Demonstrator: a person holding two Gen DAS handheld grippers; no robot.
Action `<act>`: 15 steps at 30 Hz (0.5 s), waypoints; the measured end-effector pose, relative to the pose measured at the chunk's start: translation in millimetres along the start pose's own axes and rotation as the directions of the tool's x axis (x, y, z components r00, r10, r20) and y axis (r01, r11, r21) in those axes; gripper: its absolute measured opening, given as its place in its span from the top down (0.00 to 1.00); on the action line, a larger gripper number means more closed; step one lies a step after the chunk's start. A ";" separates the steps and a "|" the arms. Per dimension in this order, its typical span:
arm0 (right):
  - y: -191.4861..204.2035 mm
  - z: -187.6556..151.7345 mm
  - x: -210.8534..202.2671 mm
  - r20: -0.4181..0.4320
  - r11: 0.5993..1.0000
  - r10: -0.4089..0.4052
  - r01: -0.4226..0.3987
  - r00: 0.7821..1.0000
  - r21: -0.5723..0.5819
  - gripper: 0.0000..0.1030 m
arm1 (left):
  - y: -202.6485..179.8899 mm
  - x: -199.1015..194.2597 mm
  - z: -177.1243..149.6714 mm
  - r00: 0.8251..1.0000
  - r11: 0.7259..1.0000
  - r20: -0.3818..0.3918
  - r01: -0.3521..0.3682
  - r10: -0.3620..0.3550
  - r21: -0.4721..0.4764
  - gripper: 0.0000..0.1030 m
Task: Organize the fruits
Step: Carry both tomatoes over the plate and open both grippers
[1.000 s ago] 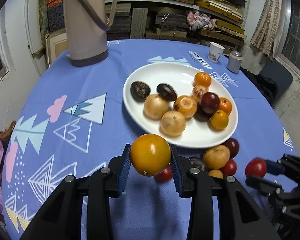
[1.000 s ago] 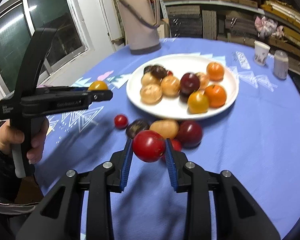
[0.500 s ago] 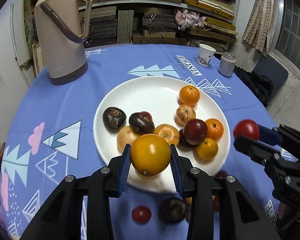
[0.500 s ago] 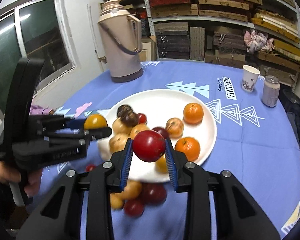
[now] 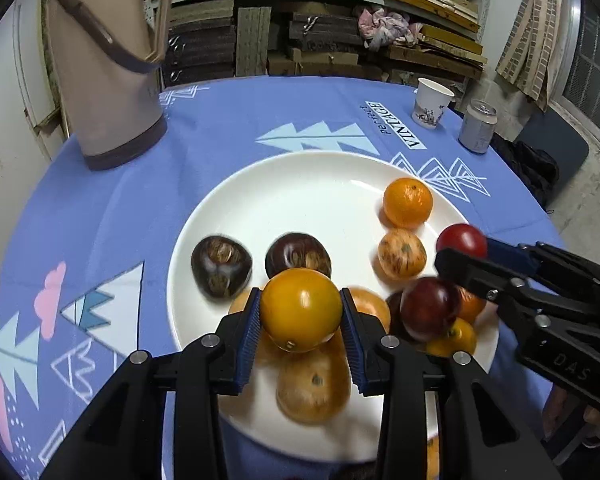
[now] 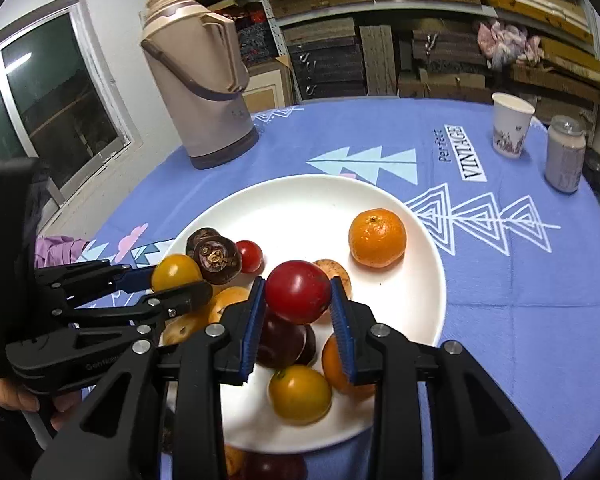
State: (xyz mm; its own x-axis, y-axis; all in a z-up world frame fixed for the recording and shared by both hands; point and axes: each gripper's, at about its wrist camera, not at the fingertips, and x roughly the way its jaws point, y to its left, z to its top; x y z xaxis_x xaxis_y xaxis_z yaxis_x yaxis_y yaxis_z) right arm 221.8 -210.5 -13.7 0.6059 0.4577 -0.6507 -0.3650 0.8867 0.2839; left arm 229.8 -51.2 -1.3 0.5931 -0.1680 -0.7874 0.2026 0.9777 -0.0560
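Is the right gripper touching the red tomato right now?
Touching. In the right wrist view the right gripper has both blue pads pressed against the sides of the red tomato, holding it above the plate.

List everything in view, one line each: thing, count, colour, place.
Plate: one, white, table centre.
Yellow fruit: one, in left gripper.
Red fruit: one, in right gripper.
Orange: one, plate's far right.
Dark fruits: two, brown-black, plate's left.
Other fruits: several, tan, red, yellow, piled on plate's near side.
Flask: one, beige, far left.
Cup: one, white, far right.
Can: one, pale, beside cup.
Tablecloth: blue, patterned.
Left gripper: black, over plate.
Right gripper: black, over plate.
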 end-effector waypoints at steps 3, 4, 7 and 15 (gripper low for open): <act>-3.8 3.6 11.0 -0.011 1.000 -0.001 0.002 1.000 0.016 0.69 | -0.5 10.3 8.8 0.999 0.999 -0.018 0.033 -0.033 -0.009 0.63; -5.1 4.8 14.2 -0.012 1.000 -0.004 0.004 1.000 0.022 0.69 | -0.6 13.9 11.6 0.999 0.999 -0.023 0.037 -0.037 -0.011 0.63; -7.3 6.6 21.7 -0.023 1.000 -0.004 0.005 1.000 0.030 0.69 | -0.5 24.5 16.7 0.998 0.999 -0.040 0.042 -0.043 -0.013 0.63; -8.0 10.9 19.3 -0.002 0.999 -0.021 0.021 1.000 0.033 0.59 | 3.7 17.3 19.7 1.000 1.000 -0.005 0.002 -0.002 -0.024 0.44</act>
State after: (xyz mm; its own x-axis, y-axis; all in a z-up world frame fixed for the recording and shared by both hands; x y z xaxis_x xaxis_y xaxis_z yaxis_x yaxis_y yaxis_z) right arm 244.1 -208.0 -20.9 0.6122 0.4392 -0.6574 -0.3286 0.8976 0.2937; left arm 256.2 -53.0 -3.1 0.5884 -0.1698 -0.7906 0.1856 0.9800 -0.0724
